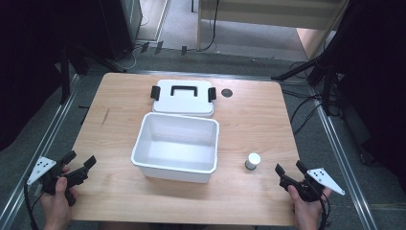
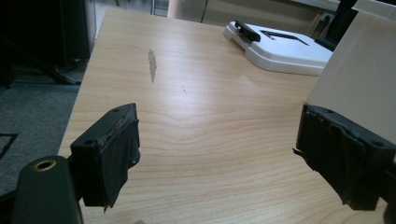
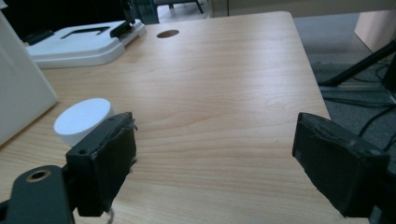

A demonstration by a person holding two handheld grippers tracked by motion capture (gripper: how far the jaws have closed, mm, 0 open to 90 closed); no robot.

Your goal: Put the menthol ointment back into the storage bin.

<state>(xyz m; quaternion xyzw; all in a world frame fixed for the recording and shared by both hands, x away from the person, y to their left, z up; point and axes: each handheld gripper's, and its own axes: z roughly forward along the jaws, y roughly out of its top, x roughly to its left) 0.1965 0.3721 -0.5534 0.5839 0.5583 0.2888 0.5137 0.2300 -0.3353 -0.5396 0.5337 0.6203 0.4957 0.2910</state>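
An empty white plastic box (image 1: 176, 146) stands in the middle of the wooden table (image 1: 258, 120). Its white lid (image 1: 183, 97), with a black handle and black side clips, lies flat just behind it. A small white-capped jar (image 1: 253, 161) stands to the right of the box. My left gripper (image 1: 79, 163) rests open at the table's front left corner, the box wall (image 2: 359, 79) at its right. At the front right my right gripper (image 1: 290, 168) is open, with the jar (image 3: 83, 120) just beyond its left jaw. Both hold nothing.
A dark round hole (image 1: 226, 92) sits in the tabletop right of the lid. A grey scuff mark (image 2: 152, 64) marks the wood on the left side. Metal rails (image 1: 43, 143) run along both sides of the table, and cables lie on the floor at right.
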